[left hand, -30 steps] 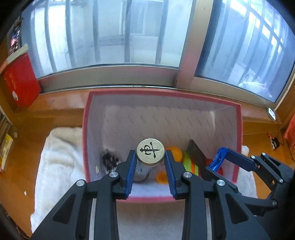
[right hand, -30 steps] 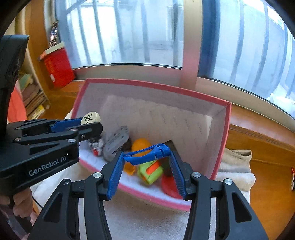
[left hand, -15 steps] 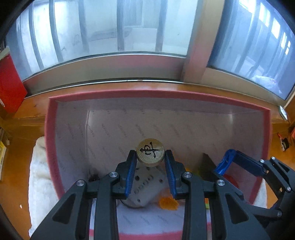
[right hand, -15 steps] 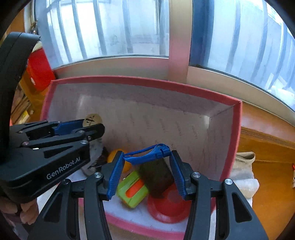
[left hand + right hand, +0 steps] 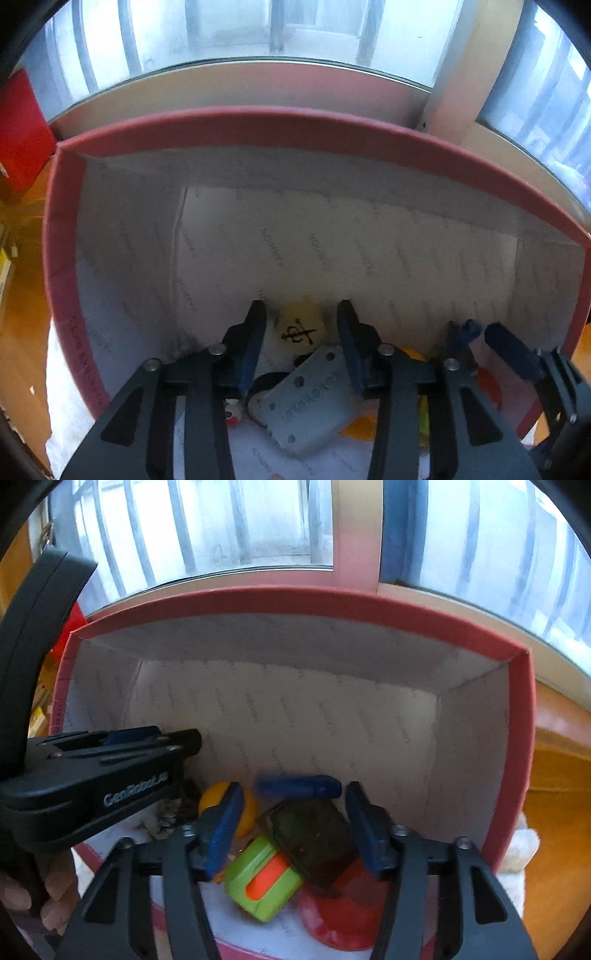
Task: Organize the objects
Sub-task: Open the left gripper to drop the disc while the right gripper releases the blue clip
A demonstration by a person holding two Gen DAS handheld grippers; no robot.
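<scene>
A red box (image 5: 258,127) with a white lining holds several toys. My left gripper (image 5: 300,319) is open inside it, and the round wooden chess piece (image 5: 299,328) sits loose between the jaws, blurred, above a grey plate (image 5: 303,398). My right gripper (image 5: 291,805) is open inside the same box (image 5: 295,602), and a blue clip (image 5: 295,787) sits loose and blurred between its jaws. Below it lie a dark block (image 5: 314,838), a green and orange toy (image 5: 262,882), a red disc (image 5: 343,912) and an orange ball (image 5: 216,797).
The box stands on a white towel (image 5: 524,849) on a wooden sill below a window. A red container (image 5: 22,125) stands at the left. The left gripper's body (image 5: 92,782) crosses the left side of the right wrist view.
Both grippers moved forward and down into the box and opened. The chess piece has left the left jaws and the blue clip has left the right jaws.
</scene>
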